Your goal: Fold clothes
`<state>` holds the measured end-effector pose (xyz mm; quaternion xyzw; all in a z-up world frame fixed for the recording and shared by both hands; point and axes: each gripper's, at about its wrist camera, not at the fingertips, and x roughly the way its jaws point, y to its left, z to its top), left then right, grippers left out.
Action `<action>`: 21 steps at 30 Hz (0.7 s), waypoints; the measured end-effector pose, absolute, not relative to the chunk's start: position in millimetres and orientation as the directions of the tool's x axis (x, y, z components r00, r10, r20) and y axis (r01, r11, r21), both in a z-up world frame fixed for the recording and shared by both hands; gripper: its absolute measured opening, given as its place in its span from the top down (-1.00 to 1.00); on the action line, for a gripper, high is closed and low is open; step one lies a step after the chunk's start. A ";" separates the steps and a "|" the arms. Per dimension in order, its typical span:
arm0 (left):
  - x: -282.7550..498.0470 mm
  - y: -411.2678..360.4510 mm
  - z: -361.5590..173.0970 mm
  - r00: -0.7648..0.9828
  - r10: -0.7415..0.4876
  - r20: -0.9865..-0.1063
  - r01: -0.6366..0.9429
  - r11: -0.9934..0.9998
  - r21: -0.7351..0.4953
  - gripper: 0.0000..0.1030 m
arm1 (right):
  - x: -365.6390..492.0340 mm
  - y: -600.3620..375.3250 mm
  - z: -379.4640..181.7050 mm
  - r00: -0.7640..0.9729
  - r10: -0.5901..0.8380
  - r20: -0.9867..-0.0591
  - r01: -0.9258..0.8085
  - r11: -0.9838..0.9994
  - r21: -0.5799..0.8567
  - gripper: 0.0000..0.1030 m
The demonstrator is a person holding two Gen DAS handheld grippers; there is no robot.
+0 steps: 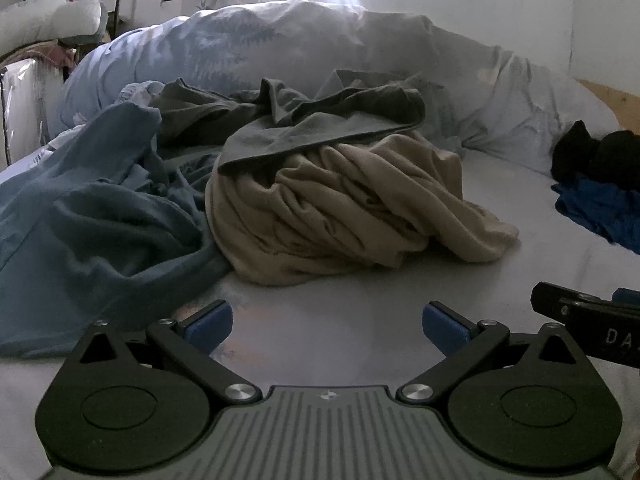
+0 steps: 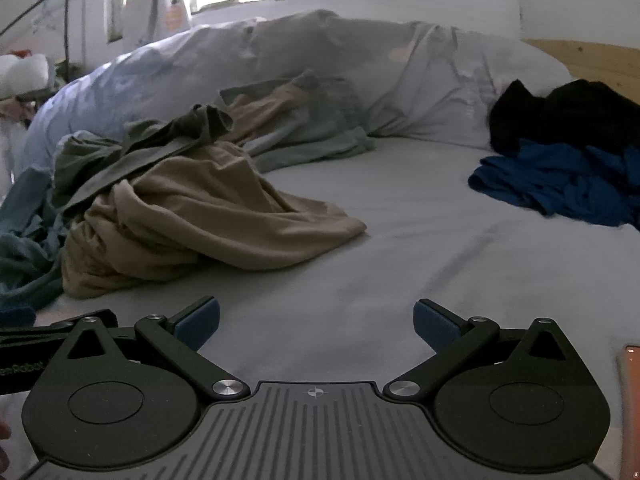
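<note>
The bed's pale sheet (image 2: 400, 248) has a rumpled duvet (image 1: 280, 40) along the back and unfolded laundry dumped mid-mattress: a teal garment (image 1: 88, 216), a crumpled beige top (image 1: 340, 208) beside it, and an olive-grey shirt (image 1: 304, 120) draped over that. Blue and black clothes (image 2: 560, 176) sit well apart. Left gripper (image 1: 327, 322) and right gripper (image 2: 316, 320) hover wide apart-fingered, holding nothing.

A crumpled beige garment (image 1: 340, 204) lies heaped; an olive one (image 1: 304, 120) drapes it; a teal one (image 1: 92, 216) touches alongside.
</note>
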<state>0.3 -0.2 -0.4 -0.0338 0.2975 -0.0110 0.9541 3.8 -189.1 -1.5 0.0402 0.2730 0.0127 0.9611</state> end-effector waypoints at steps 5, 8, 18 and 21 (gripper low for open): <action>0.8 -0.5 -1.3 0.818 -0.042 -0.574 0.003 0.998 -0.070 -1.00 | 2.2 -187.9 -1.1 0.851 0.035 -0.524 0.000 0.998 0.068 -1.00; 1.2 -0.7 -1.7 0.815 -0.043 -0.578 0.004 0.998 -0.069 -1.00 | 1.5 -187.2 -0.4 0.852 0.030 -0.523 0.002 0.998 0.060 -1.00; -3.9 -1.9 -5.1 0.817 -0.041 -0.575 0.015 0.999 -0.050 -1.00 | 3.6 -189.0 5.2 0.858 0.047 -0.512 0.000 0.996 0.091 -1.00; -5.0 -1.2 -6.7 0.815 -0.044 -0.578 0.017 0.998 -0.053 -1.00 | 1.9 -190.4 7.8 0.861 0.053 -0.506 -0.003 0.995 0.100 -1.00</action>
